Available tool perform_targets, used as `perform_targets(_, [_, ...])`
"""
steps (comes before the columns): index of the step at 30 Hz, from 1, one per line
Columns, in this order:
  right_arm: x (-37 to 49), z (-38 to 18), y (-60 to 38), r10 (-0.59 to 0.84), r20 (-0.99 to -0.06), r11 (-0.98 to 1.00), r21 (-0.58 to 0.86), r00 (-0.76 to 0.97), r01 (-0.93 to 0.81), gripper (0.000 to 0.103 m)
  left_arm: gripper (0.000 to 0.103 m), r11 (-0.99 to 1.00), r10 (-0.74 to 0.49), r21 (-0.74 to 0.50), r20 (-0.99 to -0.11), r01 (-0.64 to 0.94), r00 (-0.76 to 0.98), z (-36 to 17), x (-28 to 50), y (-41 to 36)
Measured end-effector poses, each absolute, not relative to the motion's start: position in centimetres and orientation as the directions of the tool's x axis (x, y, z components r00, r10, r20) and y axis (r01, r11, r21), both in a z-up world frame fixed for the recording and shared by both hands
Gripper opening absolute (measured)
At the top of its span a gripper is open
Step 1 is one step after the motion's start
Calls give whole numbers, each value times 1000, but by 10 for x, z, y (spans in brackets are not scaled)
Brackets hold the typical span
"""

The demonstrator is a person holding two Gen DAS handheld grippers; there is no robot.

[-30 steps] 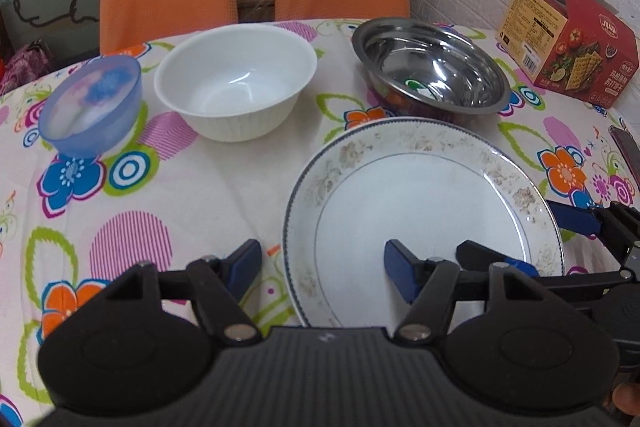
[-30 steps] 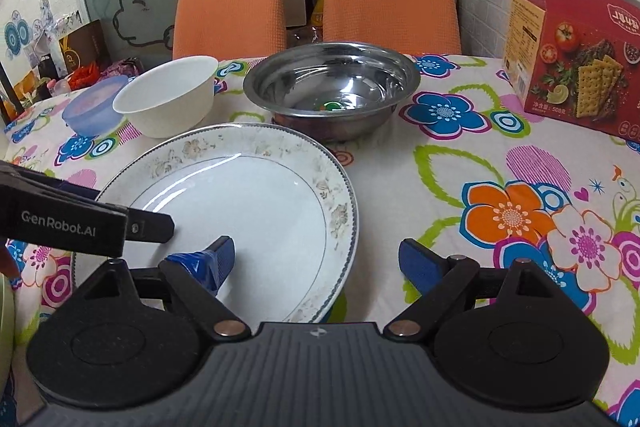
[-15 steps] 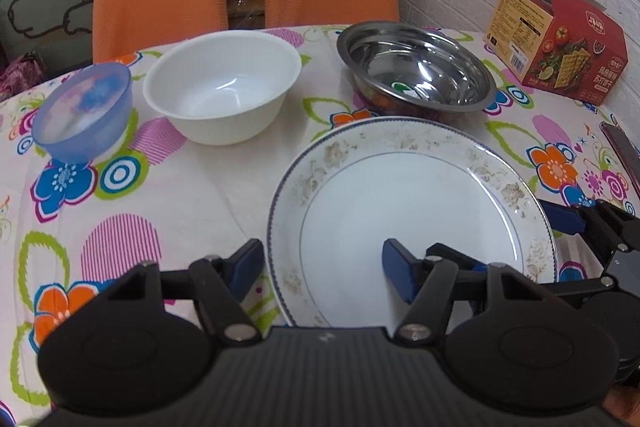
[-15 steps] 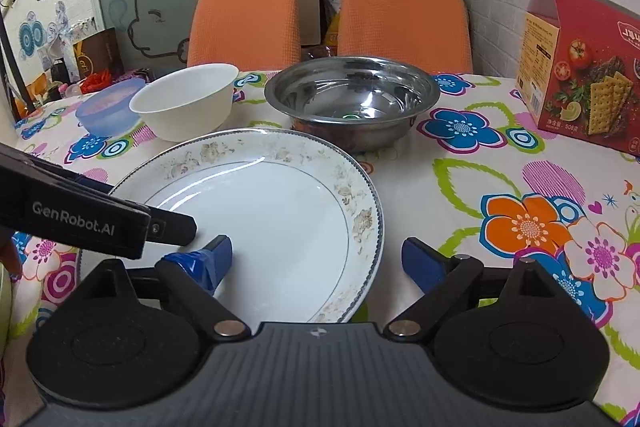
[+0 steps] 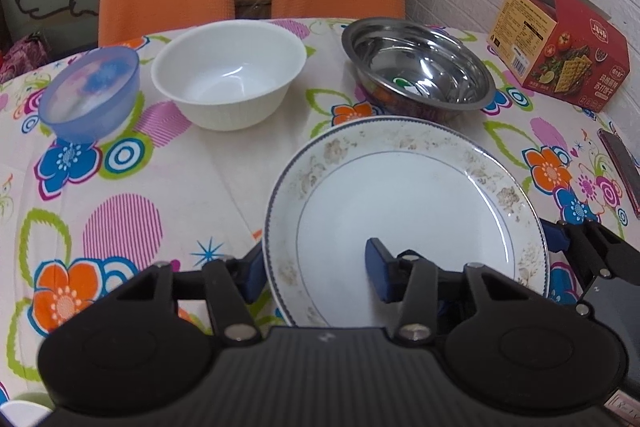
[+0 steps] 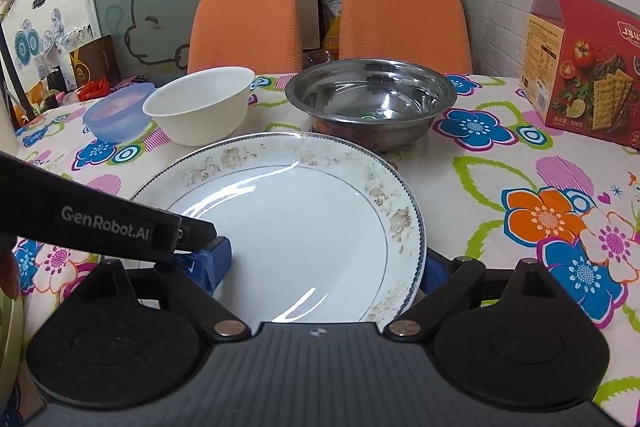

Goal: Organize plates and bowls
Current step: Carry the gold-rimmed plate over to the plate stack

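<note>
A white plate (image 5: 404,203) with a floral rim is held above the flowered tablecloth. My left gripper (image 5: 316,273) spans its near left rim, one finger under and outside, one on top. My right gripper (image 6: 324,267) spans its near right rim (image 6: 400,223) the same way. Both sets of jaws are wide apart and the plate rests between them. Behind the plate stand a steel bowl (image 5: 416,71), a white bowl (image 5: 228,75) and a small blue plastic bowl (image 5: 92,93). They also show in the right wrist view: steel bowl (image 6: 372,99), white bowl (image 6: 200,111), blue bowl (image 6: 116,111).
A red cracker box (image 5: 560,59) stands at the table's right, with a dark phone (image 5: 624,167) near the right edge. Two orange chairs (image 6: 248,23) stand behind the table. A white brick wall is at the right.
The plate has risen off the table between both grippers, and its rim now sits deeper between each pair of fingers. Both cameras have lifted and see the table from higher.
</note>
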State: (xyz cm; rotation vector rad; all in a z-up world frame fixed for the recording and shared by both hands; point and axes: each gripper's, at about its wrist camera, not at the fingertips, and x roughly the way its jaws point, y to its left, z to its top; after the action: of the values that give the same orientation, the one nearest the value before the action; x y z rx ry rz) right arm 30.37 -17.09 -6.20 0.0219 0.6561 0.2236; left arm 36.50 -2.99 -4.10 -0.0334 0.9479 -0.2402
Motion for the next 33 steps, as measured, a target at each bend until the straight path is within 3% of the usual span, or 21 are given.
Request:
perform_targets(21, [248,-32,-153,240,-531,971,121,813,-208,81,46,974,-224,-147,-744,173,630,-4,300,0])
perform_targets(33, [194,-16,-81,386,-479,922,175,788,-345,81,46,994,-93,-111,-697,22,711,19,208,88])
